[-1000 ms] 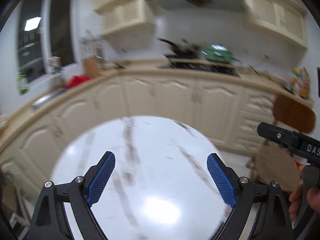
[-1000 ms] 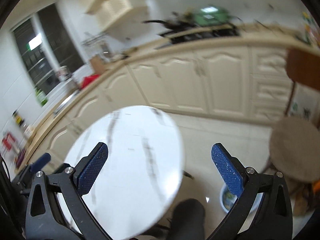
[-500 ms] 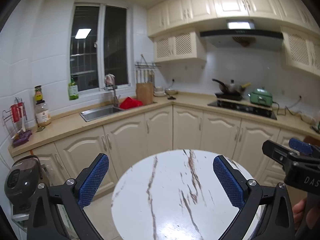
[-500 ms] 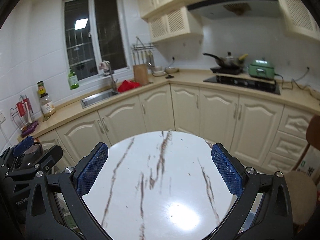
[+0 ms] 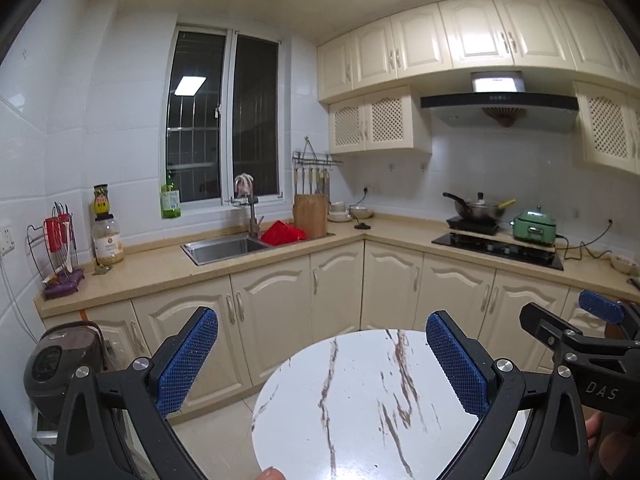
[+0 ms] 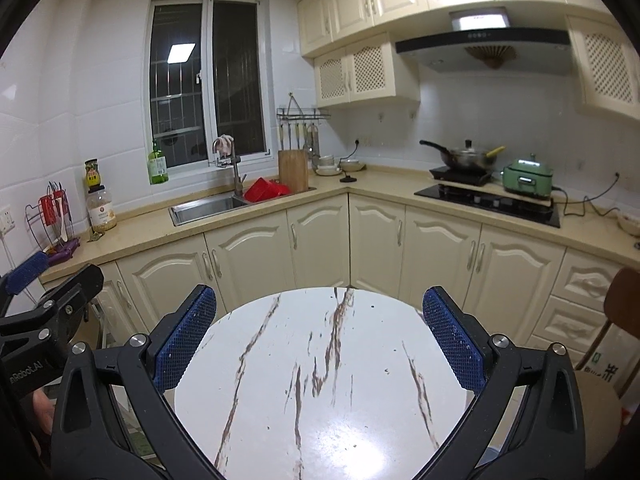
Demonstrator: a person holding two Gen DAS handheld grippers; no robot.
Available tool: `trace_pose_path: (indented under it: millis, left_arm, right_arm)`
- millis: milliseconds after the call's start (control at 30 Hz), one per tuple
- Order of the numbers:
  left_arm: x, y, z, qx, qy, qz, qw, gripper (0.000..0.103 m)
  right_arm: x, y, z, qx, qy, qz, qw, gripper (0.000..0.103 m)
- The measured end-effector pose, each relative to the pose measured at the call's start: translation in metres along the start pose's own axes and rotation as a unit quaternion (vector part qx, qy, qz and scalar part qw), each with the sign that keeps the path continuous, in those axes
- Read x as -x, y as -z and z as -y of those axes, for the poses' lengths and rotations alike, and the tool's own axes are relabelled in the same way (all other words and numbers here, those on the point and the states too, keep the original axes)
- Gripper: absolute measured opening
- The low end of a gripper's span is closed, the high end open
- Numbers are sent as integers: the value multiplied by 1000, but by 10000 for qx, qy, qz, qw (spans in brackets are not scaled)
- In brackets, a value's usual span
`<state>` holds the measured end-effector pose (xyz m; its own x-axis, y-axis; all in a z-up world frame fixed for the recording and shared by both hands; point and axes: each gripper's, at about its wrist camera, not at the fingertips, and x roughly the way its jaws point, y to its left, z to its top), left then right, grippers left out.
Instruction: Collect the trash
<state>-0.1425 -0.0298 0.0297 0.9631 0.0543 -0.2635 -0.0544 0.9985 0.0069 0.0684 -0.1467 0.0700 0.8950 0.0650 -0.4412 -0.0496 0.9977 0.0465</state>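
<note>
My left gripper is open, its blue pads wide apart with nothing between them, above the near left part of a round white marble table. My right gripper is open too and holds nothing, over the same table. Each gripper shows in the other's view: the right gripper at the right edge, the left gripper at the left edge. The table top looks bare. A small crumpled scrap lies on the counter beside a jar.
An L-shaped counter with cream cabinets runs behind the table, with a sink, a red item, a knife block, a hob with a pan and a green cooker. A brown chair stands right, a dark rice cooker low left.
Both views have swung up from the table top to the whole kitchen and steadied from blur. Both grippers have drawn back and risen; the table fills less of each view. Both stay open.
</note>
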Motion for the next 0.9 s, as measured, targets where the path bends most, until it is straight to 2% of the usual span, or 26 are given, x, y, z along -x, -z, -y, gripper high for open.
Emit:
trace_pose_path:
  millis: [167, 333, 567, 900]
  left_arm:
    - [5, 1, -7, 82, 72, 40, 9999, 102]
    - [5, -4, -9, 100, -67, 35, 9999, 102]
    - [-2, -12, -8, 140, 24, -60, 9999, 102]
    - [-6, -13, -4, 125, 81, 1, 9999, 102]
  right_arm:
    - [5, -3, -3, 8, -33, 42, 10000, 103]
    - [9, -3, -4, 12, -64, 48, 10000, 103]
    - [13, -3, 0, -9, -42, 71, 10000, 103]
    - [15, -4, 3, -35, -22, 79, 10000, 103]
